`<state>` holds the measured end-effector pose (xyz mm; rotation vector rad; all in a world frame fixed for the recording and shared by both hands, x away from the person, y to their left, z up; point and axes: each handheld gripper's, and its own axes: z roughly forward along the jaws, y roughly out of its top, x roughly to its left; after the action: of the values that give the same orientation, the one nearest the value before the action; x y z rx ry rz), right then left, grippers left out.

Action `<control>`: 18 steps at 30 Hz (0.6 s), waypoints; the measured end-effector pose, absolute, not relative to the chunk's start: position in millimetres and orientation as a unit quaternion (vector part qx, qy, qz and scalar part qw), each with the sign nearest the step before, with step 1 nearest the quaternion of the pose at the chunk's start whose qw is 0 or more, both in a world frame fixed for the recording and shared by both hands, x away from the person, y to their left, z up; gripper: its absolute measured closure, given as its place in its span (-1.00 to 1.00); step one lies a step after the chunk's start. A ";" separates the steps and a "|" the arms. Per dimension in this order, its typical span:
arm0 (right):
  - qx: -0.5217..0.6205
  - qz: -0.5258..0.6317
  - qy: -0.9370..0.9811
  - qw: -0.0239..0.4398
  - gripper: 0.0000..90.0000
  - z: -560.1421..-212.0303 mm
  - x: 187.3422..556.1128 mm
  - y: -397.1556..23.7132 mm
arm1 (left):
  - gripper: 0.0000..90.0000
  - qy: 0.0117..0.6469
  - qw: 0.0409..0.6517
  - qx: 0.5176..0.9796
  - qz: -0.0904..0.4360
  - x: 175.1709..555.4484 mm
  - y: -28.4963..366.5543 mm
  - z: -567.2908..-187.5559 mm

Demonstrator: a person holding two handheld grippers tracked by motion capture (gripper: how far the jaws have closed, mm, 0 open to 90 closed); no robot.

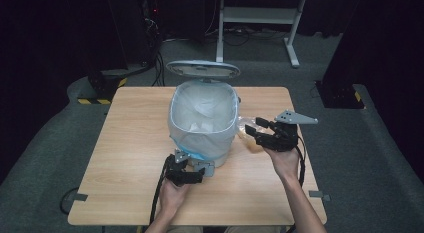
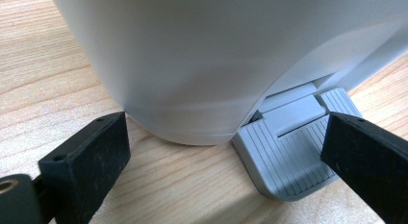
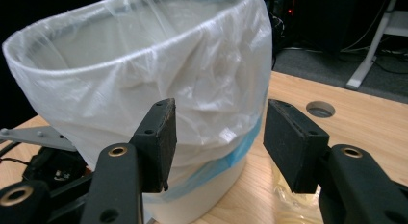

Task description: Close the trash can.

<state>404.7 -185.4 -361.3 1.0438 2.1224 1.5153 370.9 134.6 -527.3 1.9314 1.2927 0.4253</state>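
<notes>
On wood table (image 1: pixel 130 143): L tool (image 2: pixel 226 152) agape by bin pedal (image 2: pixel 288 156), R tool (image 3: pixel 216 142) agape, empty.

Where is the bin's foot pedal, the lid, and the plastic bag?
foot pedal (image 2: pixel 288 156), left gripper view, ribbed grey top.
lid (image 1: pixel 202 68), high view, middle of raised lid.
plastic bag (image 3: pixel 202 80), right gripper view, crinkled outer side.

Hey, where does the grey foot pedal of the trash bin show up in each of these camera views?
High view: the foot pedal sits at the bin's base, centre, just right of the left hand-held gripper.
Left gripper view: lower right, ribbed grey, with one black jaw over its right edge.
Right gripper view: not in it.
Shared landmark: the white bin on the wooden table.
</notes>
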 end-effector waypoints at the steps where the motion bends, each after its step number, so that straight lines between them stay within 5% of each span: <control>1: 0.369 0.531 0.744 0.167 0.01 -363.3 404.6 -186.4 | -0.93 0.506 0.380 0.756 0.166 370.9 134.6 -527.3; 18: 0.392 0.513 0.747 0.161 0.02 -392.3 411.6 -191.9 | -0.93 0.506 0.379 0.756 0.167 371.0 134.7 -527.3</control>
<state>411.6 -191.9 -392.3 1.1199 2.1317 1.4640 371.0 134.7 -527.3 1.9323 1.2925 0.4253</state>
